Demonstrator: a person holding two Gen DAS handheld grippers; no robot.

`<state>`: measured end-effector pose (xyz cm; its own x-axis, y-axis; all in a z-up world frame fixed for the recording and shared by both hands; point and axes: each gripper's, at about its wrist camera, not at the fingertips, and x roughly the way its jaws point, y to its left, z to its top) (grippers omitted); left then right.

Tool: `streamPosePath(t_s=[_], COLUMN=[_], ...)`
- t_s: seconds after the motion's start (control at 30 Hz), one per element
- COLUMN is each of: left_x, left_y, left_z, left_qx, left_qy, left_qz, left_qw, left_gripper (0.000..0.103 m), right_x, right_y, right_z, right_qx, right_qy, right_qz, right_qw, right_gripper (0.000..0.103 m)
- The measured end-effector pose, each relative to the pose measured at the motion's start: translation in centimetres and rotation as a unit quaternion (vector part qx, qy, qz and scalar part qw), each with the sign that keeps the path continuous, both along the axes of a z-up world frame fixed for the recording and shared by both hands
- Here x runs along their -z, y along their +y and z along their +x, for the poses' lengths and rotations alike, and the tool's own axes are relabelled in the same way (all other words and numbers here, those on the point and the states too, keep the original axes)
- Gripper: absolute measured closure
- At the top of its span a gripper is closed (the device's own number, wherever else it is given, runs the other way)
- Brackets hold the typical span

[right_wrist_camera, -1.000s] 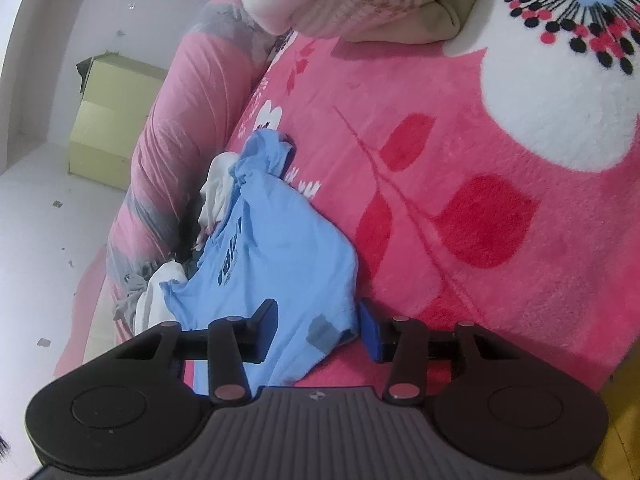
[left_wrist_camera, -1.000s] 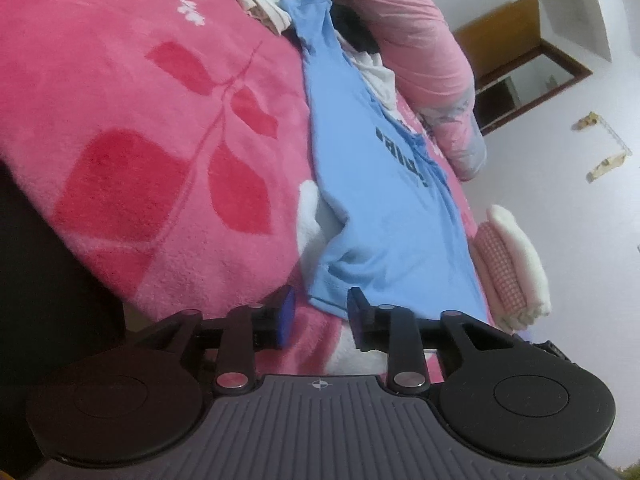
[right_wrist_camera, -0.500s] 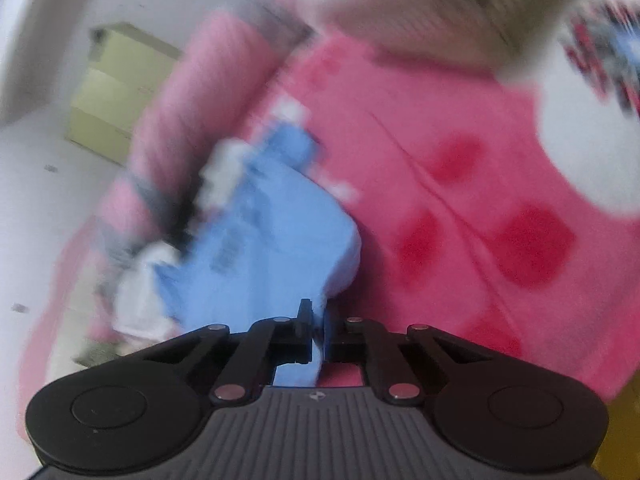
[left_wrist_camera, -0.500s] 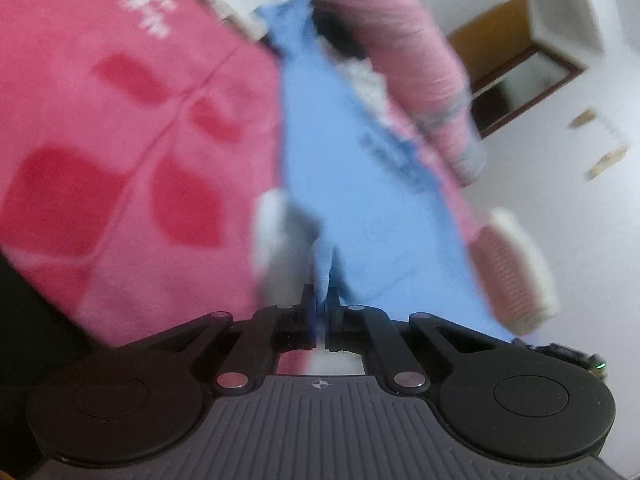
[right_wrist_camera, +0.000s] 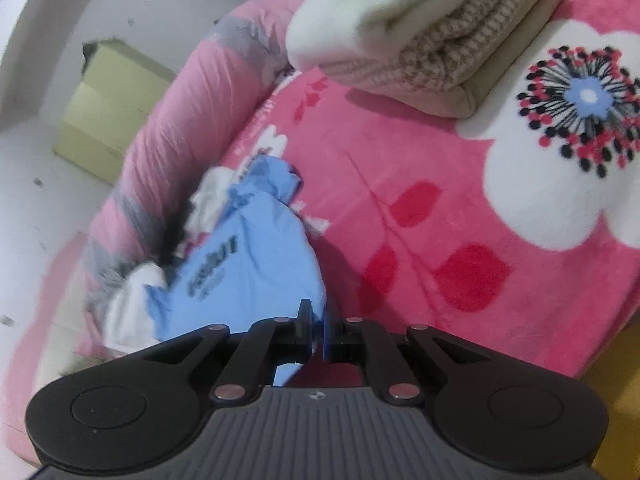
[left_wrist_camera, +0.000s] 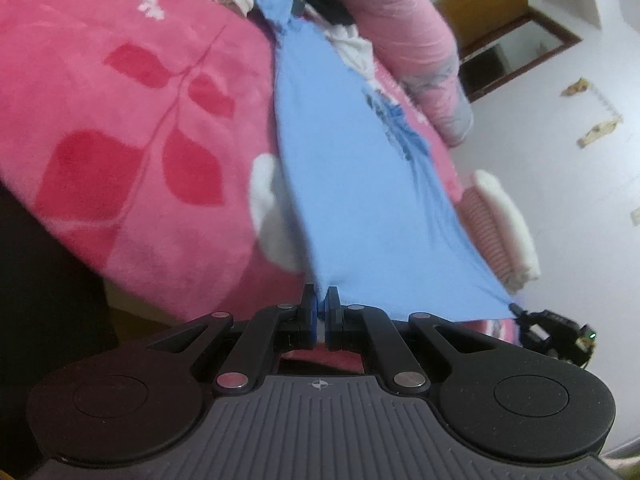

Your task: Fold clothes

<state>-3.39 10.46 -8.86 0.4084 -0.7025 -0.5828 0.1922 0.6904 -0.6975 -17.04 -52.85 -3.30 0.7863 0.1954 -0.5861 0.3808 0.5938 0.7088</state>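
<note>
Now both tools clamp blue shirt (left_wrist_camera: 352, 184) hem (previously open) | left tool (left_wrist_camera: 320, 312) | right tool (right_wrist_camera: 318, 328)

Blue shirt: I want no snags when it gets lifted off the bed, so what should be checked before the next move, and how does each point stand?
1. Left tool shut on the blue shirt edge: ok.
2. Right tool shut on the shirt's other corner: ok.
3. Hem between the tools taut: ok.
4. Far end of shirt free of the white clothes pile: not ok, it lies bunched against them.
5. Folded stack clear of the shirt: ok.
6. Pink blanket free for laying flat: ok.
</note>
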Motion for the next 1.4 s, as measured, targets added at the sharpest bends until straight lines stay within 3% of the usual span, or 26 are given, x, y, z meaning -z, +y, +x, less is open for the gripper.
streamPosePath(t_s=[0.13,0.27,0.37,0.43,0.6,0.8,0.93,1.1,1.17,1.2,1.27,1.4], left_x=[2.0,3.0,1.5,-0.1,-3.3,-3.4,-2.6,-0.4,-0.8,-1.4,-2.6,-3.7], left_y=[-1.3,-0.7,0.6,1.3,-0.4,-6.4,-9.6,-9.7,-9.1,-9.0,-8.8,-8.7], left_z=[-0.1,0.1,-0.2,0.0,3.0,9.3,13.7,16.3,16.2,16.0,16.0,17.8], left_qx=[0.025,0.033,0.026,0.017,0.026,0.047,0.018,-0.009,0.0,0.001,-0.002,-0.005], left_qy=[0.004,0.036,0.019,-0.006,-0.077,-0.119,-0.133,-0.13,-0.139,-0.147,-0.162,-0.156], left_qz=[0.067,0.08,0.086,0.095,0.088,0.089,0.139,0.23,0.239,0.248,0.251,0.198], left_qw=[0.9974,0.9956,0.9958,0.9953,0.9928,0.9878,0.9812,0.9645,0.9609,0.9575,0.9544,0.9677], left_gripper=[0.102,0.099,0.087,0.086,0.085,0.084,0.084,0.084,0.084,0.083,0.078,0.075], right_x=[2.9,3.5,1.8,0.5,-3.1,-4.0,-2.1,2.8,3.9,3.6,2.4,-0.9], right_y=[0.3,-0.5,-1.1,-1.0,2.3,11.6,16.4,16.6,14.2,13.1,11.5,7.7], right_z=[-0.1,-2.0,-3.7,-3.7,2.1,13.8,20.1,24.1,23.5,23.0,22.4,22.7], right_qx=[0.007,0.038,0.075,0.085,0.015,-0.148,-0.22,-0.231,-0.215,-0.206,-0.19,-0.137], right_qy=[0.064,0.068,0.066,0.052,-0.016,-0.073,-0.057,0.027,0.044,0.042,0.047,0.027], right_qz=[-0.015,-0.01,-0.06,-0.083,-0.153,-0.218,-0.22,-0.259,-0.254,-0.235,-0.213,-0.224], right_qw=[0.998,0.997,0.993,0.992,0.988,0.962,0.949,0.938,0.942,0.949,0.957,0.965], right_gripper=[0.094,0.063,0.062,0.062,0.062,0.064,0.064,0.065,0.08,0.08,0.076,0.06])
